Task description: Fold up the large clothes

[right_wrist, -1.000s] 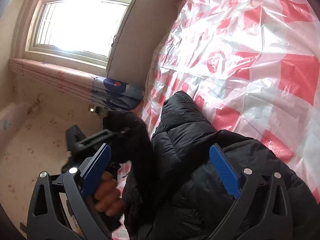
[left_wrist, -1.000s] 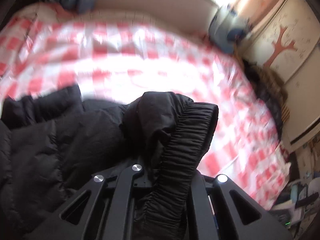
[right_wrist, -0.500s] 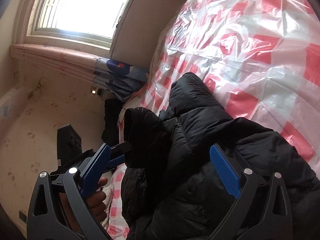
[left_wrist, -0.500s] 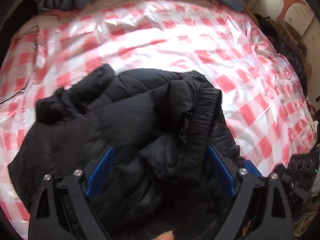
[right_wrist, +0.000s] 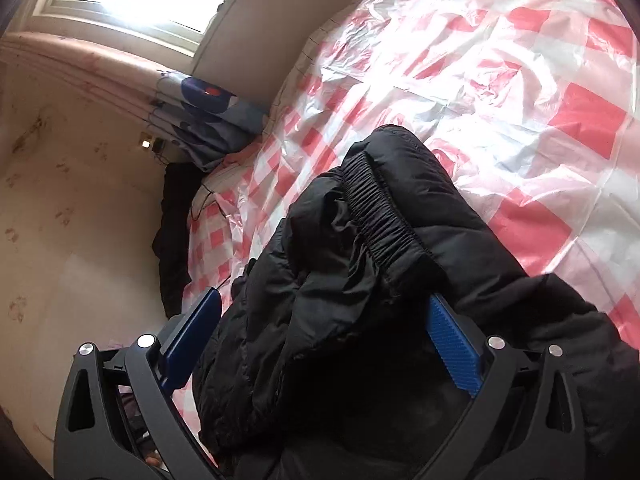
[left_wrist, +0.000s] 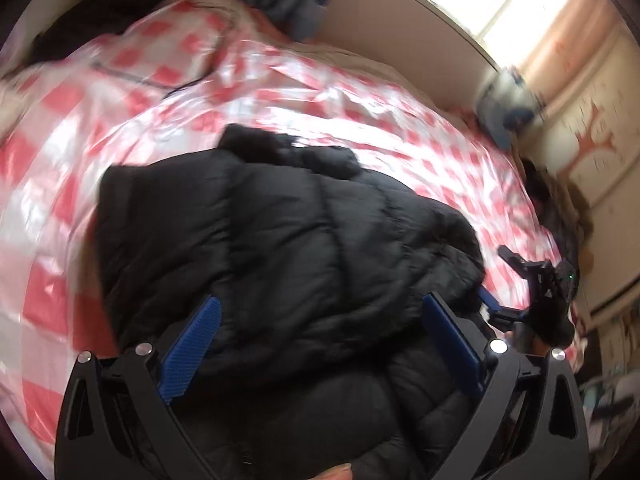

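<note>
A black quilted puffer jacket (left_wrist: pixel 288 248) lies bunched on the bed, 1 sleeve with ribbed elastic cuff (right_wrist: pixel 380 216) folded over it.

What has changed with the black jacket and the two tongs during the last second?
The left tongs let go of the elastic cuff they were pinching a second ago and now stand open over the black jacket. The sleeve has been laid across the jacket's body, making a more compact bundle. The right tongs stayed open, and the jacket stayed on the red checked sheet.

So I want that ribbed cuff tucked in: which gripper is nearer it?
Right. The cuff lies just ahead of the right gripper; the left gripper faces the jacket's quilted back.
</note>
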Motion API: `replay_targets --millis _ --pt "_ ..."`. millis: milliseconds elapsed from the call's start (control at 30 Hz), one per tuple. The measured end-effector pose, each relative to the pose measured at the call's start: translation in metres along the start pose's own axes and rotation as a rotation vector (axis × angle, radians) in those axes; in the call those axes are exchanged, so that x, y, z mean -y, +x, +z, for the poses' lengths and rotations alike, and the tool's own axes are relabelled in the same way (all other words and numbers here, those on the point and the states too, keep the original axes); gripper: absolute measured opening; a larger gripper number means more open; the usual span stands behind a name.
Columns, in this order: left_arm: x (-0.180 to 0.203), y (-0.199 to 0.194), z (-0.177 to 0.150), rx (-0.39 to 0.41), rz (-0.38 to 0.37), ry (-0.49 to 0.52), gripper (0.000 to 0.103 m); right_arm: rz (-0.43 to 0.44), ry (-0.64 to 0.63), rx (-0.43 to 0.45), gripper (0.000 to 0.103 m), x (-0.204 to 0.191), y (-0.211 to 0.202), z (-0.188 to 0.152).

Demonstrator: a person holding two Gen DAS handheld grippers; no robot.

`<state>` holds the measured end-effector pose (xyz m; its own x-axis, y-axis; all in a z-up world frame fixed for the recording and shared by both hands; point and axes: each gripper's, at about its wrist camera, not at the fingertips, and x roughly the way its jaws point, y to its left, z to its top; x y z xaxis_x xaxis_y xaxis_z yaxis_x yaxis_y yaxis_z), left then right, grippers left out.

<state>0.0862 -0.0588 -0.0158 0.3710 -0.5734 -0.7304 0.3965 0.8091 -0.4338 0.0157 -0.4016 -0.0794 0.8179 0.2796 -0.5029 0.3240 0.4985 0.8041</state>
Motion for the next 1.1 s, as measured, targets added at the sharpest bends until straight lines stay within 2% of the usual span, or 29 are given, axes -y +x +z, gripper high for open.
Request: replay_targets --millis 67,133,167,200,233,267,333,367,467,533,600,700,733,800,833,867,967,1033,1100 --pt "-0.038 0.007 -0.002 0.007 -0.007 -0.101 0.096 0.032 -0.04 -0.031 0.096 -0.009 0.008 0.009" --pt "-0.068 0.015 -0.009 0.015 -0.023 -0.191 0.096 0.048 -0.156 -0.032 0.095 -0.034 0.009 0.016" --pt "-0.078 0.02 -0.011 0.004 -0.023 -0.227 0.096 0.031 -0.235 -0.029 0.094 -0.049 0.01 0.018" --pt "-0.087 0.023 -0.01 -0.008 -0.029 -0.252 0.096 -0.028 -0.298 -0.038 0.086 -0.061 0.016 0.02" --pt "-0.093 0.022 -0.008 0.003 -0.037 -0.267 0.096 -0.083 -0.328 -0.053 0.07 -0.066 0.023 0.022" --pt "-0.097 0.02 -0.007 0.024 -0.035 -0.284 0.096 -0.132 -0.343 -0.072 0.061 -0.067 0.032 0.025" --pt "-0.099 0.021 -0.007 0.047 -0.037 -0.297 0.096 -0.241 -0.355 -0.123 0.01 -0.06 0.054 0.027" --pt "-0.098 0.021 -0.008 0.055 -0.046 -0.296 0.096 -0.27 -0.357 -0.124 0.007 -0.056 0.059 0.027" --pt "-0.094 0.019 -0.011 0.098 -0.086 -0.302 0.096 -0.264 -0.394 -0.004 0.005 -0.053 0.035 0.015" --pt "-0.089 0.02 -0.01 0.113 -0.085 -0.278 0.096 -0.252 -0.39 0.061 0.005 -0.045 0.014 0.007" --pt "-0.086 0.03 -0.01 0.086 -0.035 -0.253 0.096 -0.29 -0.379 0.066 0.005 -0.025 0.006 0.006" --pt "-0.09 0.06 -0.013 -0.02 0.061 -0.232 0.096 -0.353 -0.329 -0.085 0.011 0.018 0.032 0.006" --pt "-0.091 0.074 -0.016 -0.067 0.106 -0.208 0.096 -0.343 -0.314 -0.132 0.014 0.026 0.037 0.005" --pt "-0.089 0.083 -0.019 -0.085 0.149 -0.182 0.096 -0.307 -0.296 -0.147 0.031 0.027 0.026 0.007" --pt "-0.089 0.082 -0.017 -0.088 0.152 -0.185 0.096 -0.247 -0.294 -0.145 0.058 0.025 0.012 0.008" --pt "-0.088 0.078 -0.016 -0.086 0.134 -0.196 0.096 -0.208 -0.302 -0.129 0.079 0.022 -0.005 0.007" --pt "-0.093 0.047 -0.014 -0.055 0.044 -0.242 0.096 -0.183 -0.359 -0.109 0.086 0.023 -0.071 -0.002" --pt "-0.099 0.02 -0.018 -0.025 0.023 -0.27 0.096 -0.184 -0.367 -0.136 0.093 0.036 -0.114 -0.013" --pt "-0.107 -0.011 -0.035 -0.007 0.015 -0.283 0.096 -0.183 -0.34 -0.218 0.095 0.062 -0.152 -0.031"
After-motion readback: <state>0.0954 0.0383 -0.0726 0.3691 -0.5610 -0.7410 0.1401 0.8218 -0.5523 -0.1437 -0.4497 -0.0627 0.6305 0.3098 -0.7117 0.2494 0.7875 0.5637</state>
